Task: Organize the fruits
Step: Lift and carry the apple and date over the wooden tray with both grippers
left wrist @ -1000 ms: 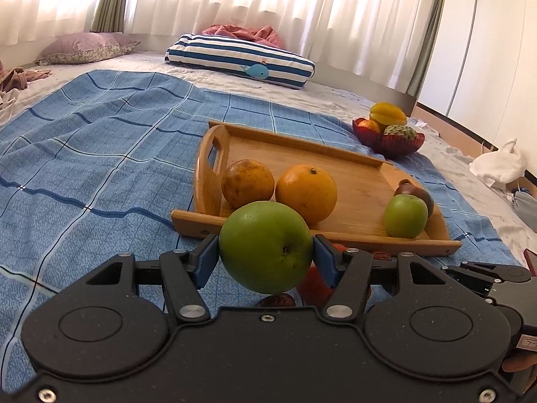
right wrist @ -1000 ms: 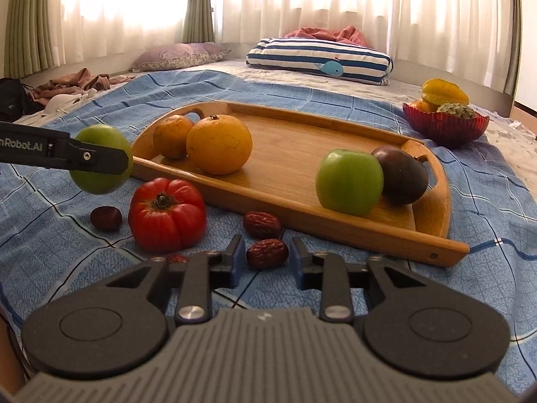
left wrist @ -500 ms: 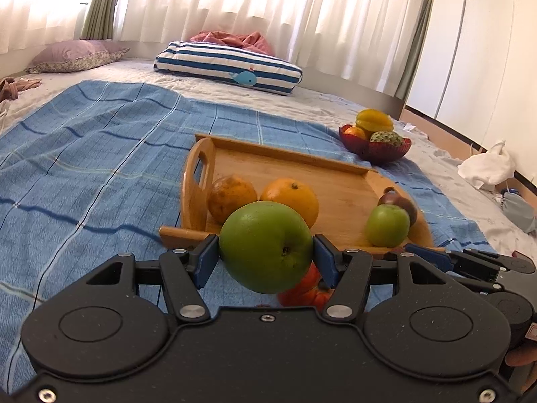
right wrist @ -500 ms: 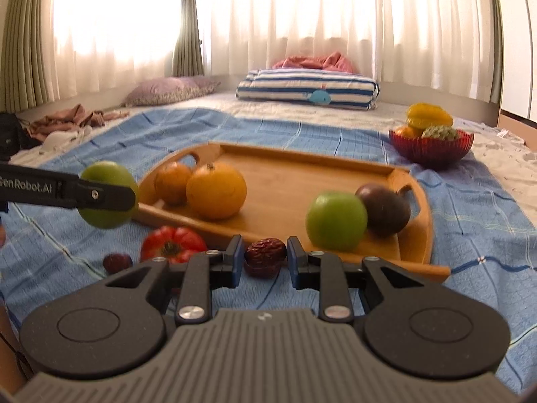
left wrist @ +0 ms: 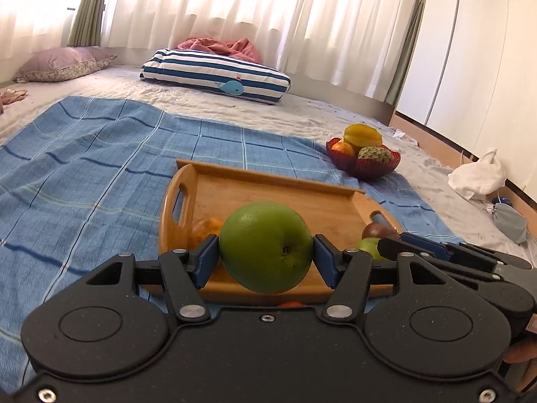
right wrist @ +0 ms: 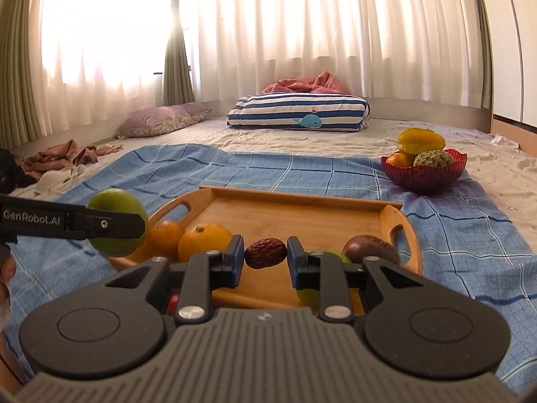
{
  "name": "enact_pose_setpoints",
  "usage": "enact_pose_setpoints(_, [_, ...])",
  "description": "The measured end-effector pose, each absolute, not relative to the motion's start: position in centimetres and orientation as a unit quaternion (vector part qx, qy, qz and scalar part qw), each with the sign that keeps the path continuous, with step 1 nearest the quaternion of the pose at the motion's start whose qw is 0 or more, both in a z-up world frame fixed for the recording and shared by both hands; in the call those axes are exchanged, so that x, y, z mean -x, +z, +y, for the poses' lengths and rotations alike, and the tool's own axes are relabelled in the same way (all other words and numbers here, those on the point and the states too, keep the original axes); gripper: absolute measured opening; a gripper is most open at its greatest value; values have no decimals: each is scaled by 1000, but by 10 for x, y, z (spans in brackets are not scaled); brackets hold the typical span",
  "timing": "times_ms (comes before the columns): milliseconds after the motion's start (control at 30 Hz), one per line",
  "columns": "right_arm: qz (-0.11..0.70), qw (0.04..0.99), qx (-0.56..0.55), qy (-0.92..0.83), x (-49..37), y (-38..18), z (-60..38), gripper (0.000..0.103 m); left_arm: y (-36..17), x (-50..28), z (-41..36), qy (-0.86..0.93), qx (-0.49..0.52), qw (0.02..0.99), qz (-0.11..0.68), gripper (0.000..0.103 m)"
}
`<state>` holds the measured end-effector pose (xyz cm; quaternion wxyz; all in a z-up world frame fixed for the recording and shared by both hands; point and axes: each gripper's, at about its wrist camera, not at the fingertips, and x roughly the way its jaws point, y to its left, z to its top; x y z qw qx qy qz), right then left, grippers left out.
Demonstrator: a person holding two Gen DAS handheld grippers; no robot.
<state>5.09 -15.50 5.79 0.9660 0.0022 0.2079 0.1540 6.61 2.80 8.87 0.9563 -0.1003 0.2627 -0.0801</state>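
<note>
My left gripper (left wrist: 265,257) is shut on a large green apple (left wrist: 265,247) and holds it above the near edge of the wooden tray (left wrist: 285,198). It also shows in the right wrist view (right wrist: 117,226), left of the tray (right wrist: 295,210). My right gripper (right wrist: 265,258) is shut on a dried red date (right wrist: 265,253), lifted over the tray's near side. On the tray lie two orange fruits (right wrist: 204,240), a small green apple (left wrist: 369,247) and a dark purple fruit (right wrist: 365,248). A red tomato is mostly hidden below the grippers.
The tray sits on a blue checked blanket (left wrist: 84,168) on a bed. A red bowl of fruit (right wrist: 424,171) stands beyond the tray at right. A striped pillow (right wrist: 298,112) and a purple pillow (right wrist: 161,121) lie at the back. A white bag (left wrist: 478,176) lies on the right.
Both grippers have risen and tilted up. My right gripper closed on the date and lifted it off the blanket. My left gripper kept the green apple and raised it over the tray's edge.
</note>
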Motion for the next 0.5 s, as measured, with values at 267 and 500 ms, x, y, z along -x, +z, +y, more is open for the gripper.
enact_pose_setpoints(267, [225, 964, -33, 136, -87, 73, -168, 32, 107, -96, 23, -84, 89, 956, 265, 58])
enact_pose_setpoints(500, [258, 956, -49, 127, -118, 71, -180, 32, 112, -125, 21, -92, 88, 952, 277, 58])
